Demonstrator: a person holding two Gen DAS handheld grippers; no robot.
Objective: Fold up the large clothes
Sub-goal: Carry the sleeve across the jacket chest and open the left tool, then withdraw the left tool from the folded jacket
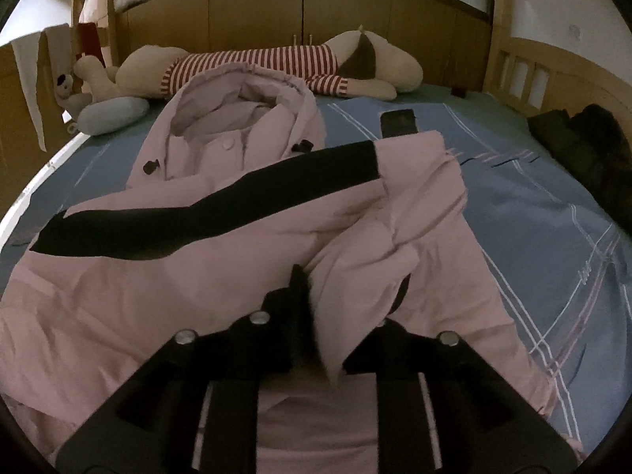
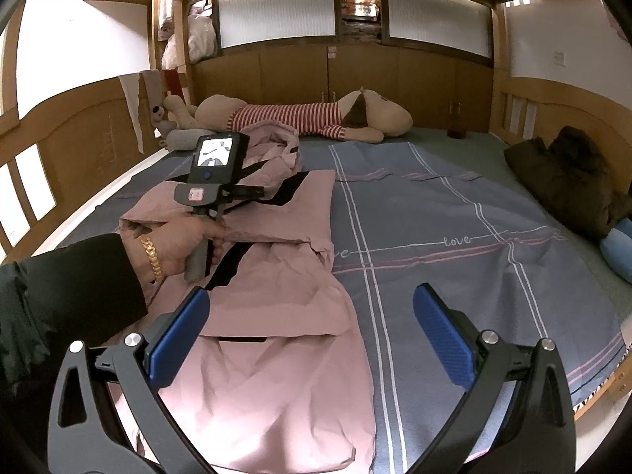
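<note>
A pink hooded jacket with black stripes (image 1: 197, 260) lies on the blue bed sheet (image 1: 533, 213), hood toward the far headboard. My left gripper (image 1: 316, 316) is shut on a fold of the jacket's pink fabric, which passes between its fingers. In the right wrist view the jacket (image 2: 276, 300) lies left of centre, its sides folded inward. The left gripper's handle and screen (image 2: 213, 173) sit over it, held by a hand. My right gripper (image 2: 312, 339) is open and empty, with blue pads (image 2: 442, 339), above the jacket's lower hem.
A large plush dog in a striped shirt (image 2: 300, 118) lies along the headboard. A dark garment (image 2: 568, 177) is piled at the right bed edge beside a blue cushion (image 2: 620, 249). A phone (image 1: 399, 122) lies on the sheet. Wooden rails surround the bed.
</note>
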